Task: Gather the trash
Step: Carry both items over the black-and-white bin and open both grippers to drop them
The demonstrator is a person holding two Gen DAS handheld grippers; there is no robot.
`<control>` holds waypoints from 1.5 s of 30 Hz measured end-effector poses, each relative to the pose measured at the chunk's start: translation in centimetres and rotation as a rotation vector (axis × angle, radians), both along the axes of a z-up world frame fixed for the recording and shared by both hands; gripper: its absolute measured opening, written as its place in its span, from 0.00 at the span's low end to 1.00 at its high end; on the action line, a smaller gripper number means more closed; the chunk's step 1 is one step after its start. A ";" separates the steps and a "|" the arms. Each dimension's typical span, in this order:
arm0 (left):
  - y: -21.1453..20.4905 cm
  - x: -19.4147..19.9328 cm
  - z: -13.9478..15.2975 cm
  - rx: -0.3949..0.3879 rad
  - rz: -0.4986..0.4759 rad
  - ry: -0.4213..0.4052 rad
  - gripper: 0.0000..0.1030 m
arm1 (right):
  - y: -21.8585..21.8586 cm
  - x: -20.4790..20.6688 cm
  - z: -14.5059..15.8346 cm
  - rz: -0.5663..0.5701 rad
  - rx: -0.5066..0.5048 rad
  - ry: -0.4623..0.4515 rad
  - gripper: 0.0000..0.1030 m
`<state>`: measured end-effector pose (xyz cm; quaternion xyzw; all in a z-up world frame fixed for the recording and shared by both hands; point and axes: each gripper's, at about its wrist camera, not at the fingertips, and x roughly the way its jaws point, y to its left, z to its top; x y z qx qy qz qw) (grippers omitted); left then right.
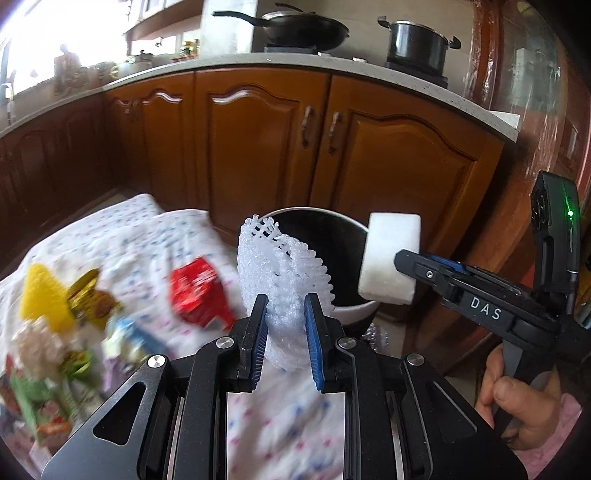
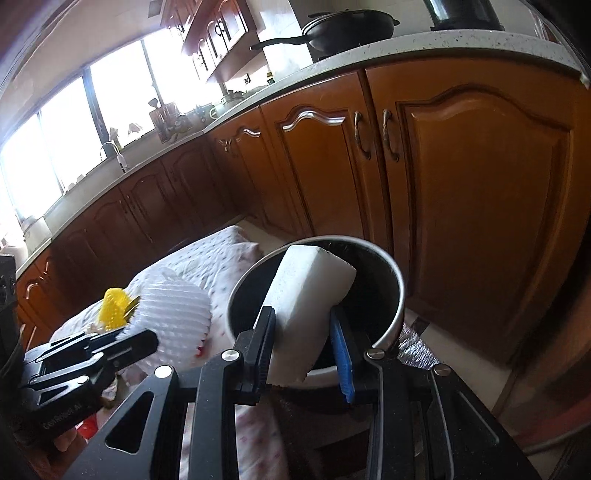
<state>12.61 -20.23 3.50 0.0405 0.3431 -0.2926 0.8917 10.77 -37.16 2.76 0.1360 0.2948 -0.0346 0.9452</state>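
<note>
My left gripper (image 1: 285,301) is shut on a white foam fruit net (image 1: 275,254) and holds it up just short of the round trash bin (image 1: 354,312), which has a white rim and a dark inside. My right gripper (image 2: 303,319) is shut on a white foam block (image 2: 308,295) and holds it over the bin's (image 2: 397,306) opening. In the left wrist view the right gripper (image 1: 400,260) comes in from the right with the block (image 1: 389,258). In the right wrist view the left gripper (image 2: 147,338) holds the net (image 2: 173,314) at the left.
A table with a dotted white cloth (image 1: 122,236) lies left of the bin and carries a red wrapper (image 1: 197,291), a yellow net (image 1: 42,299) and several other wrappers. Brown kitchen cabinets (image 1: 258,140) stand close behind the bin. A wok (image 1: 303,29) and pot (image 1: 417,42) sit on the counter.
</note>
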 end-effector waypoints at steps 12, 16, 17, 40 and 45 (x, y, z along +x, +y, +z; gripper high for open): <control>-5.9 5.8 -1.7 0.039 -0.037 0.080 0.18 | -3.0 3.9 -1.9 0.003 -0.028 0.085 0.31; -6.7 6.8 -2.7 0.067 -0.052 0.116 0.23 | -3.5 4.5 -2.3 0.012 -0.021 0.095 0.35; -6.9 6.9 -2.8 0.069 -0.055 0.115 0.23 | -3.6 4.6 -2.4 0.013 -0.016 0.098 0.37; -0.1 1.6 -2.3 0.017 0.097 0.042 0.64 | -0.7 -0.5 -2.2 0.037 0.091 -0.022 0.79; 3.4 0.5 -2.7 0.008 0.168 0.050 0.65 | 1.7 -1.9 -3.0 0.074 0.111 -0.046 0.81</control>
